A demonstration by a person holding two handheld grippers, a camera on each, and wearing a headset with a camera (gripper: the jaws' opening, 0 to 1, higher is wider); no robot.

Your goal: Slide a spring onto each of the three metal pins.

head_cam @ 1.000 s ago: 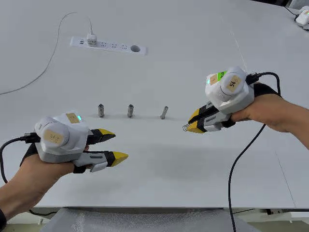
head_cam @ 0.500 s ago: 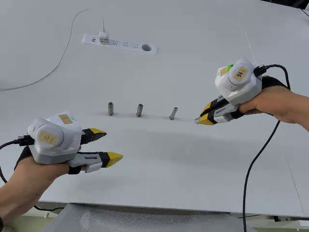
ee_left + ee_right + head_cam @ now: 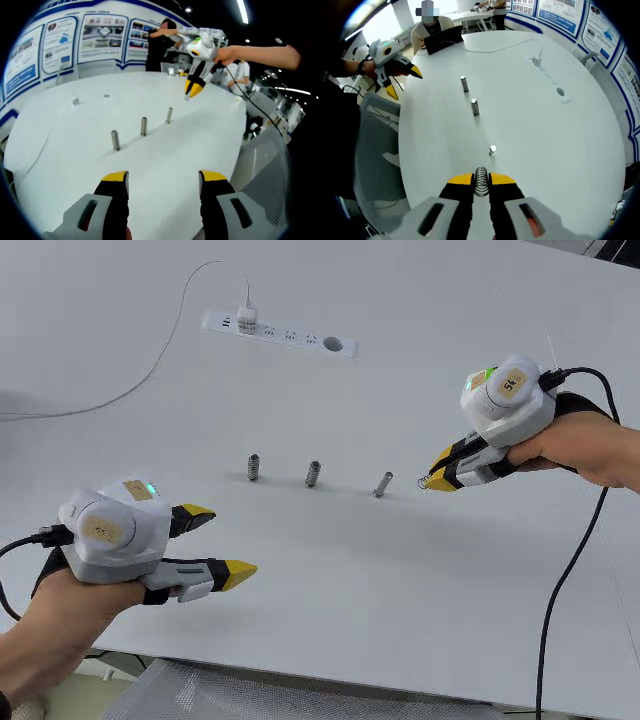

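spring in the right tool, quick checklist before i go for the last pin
1. spring gripped in right tool: ok, pinched between the jaws.
2. bare pin free to take it: ok, nothing on it.
3. two other pins loaded: ok, each carries a spring.
4. spring over bare pin: not ok, it is off to the side, apart.
5. spring axis in line with pin: cannot tell.
6. left tool out of the way: ok, open, short of the row.
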